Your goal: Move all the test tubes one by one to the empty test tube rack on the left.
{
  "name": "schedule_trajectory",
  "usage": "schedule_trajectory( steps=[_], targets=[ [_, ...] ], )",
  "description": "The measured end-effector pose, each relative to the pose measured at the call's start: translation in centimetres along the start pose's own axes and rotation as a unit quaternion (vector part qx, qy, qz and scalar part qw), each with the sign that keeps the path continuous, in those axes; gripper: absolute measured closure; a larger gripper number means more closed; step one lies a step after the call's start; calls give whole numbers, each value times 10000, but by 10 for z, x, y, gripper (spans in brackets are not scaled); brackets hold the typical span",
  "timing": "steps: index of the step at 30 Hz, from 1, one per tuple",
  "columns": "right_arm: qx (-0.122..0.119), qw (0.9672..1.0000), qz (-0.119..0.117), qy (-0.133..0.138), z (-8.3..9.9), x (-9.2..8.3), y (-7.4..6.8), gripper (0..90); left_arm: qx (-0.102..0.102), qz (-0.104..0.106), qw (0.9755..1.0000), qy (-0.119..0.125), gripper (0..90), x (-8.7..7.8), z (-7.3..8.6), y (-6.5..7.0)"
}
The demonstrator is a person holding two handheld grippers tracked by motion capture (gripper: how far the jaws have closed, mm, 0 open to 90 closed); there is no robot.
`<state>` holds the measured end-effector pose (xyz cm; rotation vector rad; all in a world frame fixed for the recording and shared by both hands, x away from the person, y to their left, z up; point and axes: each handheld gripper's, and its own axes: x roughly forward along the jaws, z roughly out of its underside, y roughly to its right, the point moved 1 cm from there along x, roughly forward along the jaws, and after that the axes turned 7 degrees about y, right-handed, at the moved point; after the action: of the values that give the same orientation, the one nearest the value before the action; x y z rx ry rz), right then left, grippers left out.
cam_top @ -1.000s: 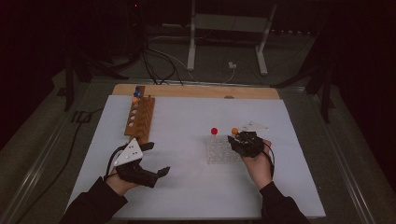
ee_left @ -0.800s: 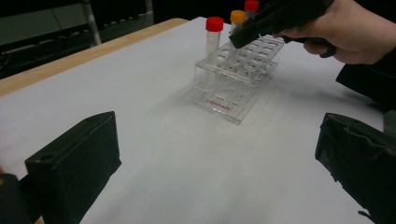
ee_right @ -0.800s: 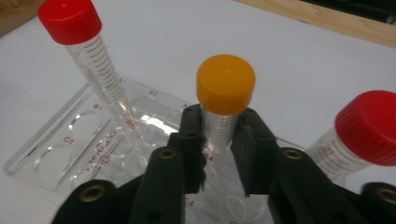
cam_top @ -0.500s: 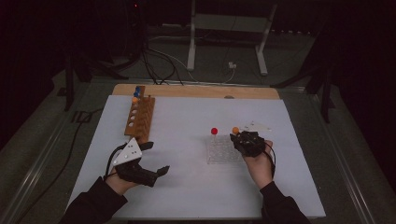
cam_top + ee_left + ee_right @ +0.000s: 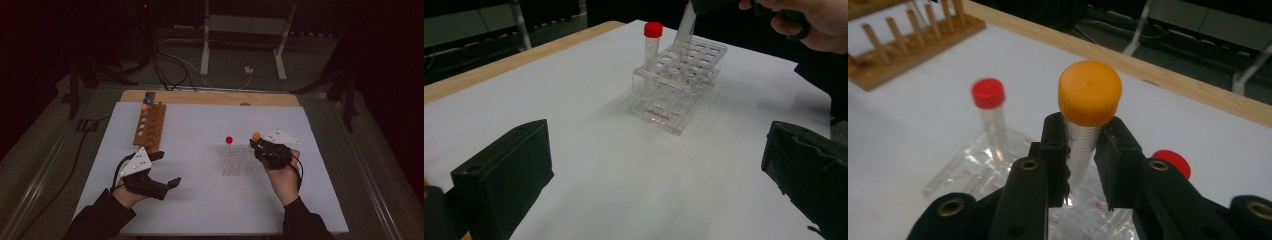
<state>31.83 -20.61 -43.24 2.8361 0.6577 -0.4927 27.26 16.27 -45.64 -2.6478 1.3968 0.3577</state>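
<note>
High view: we see the white table top (image 5: 200, 200) with a clear plastic tube rack (image 5: 242, 160) right of centre and a wooden peg rack (image 5: 150, 126) at far left. A red-capped clear tube (image 5: 229, 140) stands at the clear rack's far left corner. The right gripper (image 5: 258, 145) sits over the rack's far right part, an orange-capped clear tube (image 5: 256, 136) at its tip. The left gripper (image 5: 167, 170) rests on the table near the wooden rack, well apart from the clear rack.

Left gripper view: we look between its two black jaws, spread wide with nothing but bare table between them. Beyond stands the clear rack (image 5: 676, 90), the red-capped tube (image 5: 652, 47) upright in a near corner cell, and the orange-capped tube's body (image 5: 684, 30) slanting above the rack under the right hand (image 5: 809, 22).

Right gripper view: we see the jaws closed on the orange-capped tube (image 5: 1089, 95), gripping it just below the cap; the red-capped tube (image 5: 989, 107) stands blurred at left.
</note>
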Motion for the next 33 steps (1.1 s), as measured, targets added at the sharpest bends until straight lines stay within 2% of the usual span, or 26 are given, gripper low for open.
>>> schedule_trajectory(
  steps=[4, 11, 19, 30, 33],
  targets=[
    [-54, 9998, -166, 72, -6, -9, -7, 747, -9, 34, 10000, 39, 7, -1, -3, 1],
    [-178, 9978, -606, 193, -15, -20, -30, 747, 39, 138, 9999, 85, 8, -4, -10, 6],
    [-144, 9908, -1339, 134, -15, -24, -59, 747, 121, 287, 9994, 148, 8, -5, -17, 15],
    [-426, 9815, -1858, -181, -1, -16, -92, 746, 132, 541, 9983, 184, 16, 2, -25, 25],
    [-505, 9779, -2012, -271, 4, -13, -103, 747, 160, 640, 9977, 180, 42, 6, -27, 30]
  ],
)
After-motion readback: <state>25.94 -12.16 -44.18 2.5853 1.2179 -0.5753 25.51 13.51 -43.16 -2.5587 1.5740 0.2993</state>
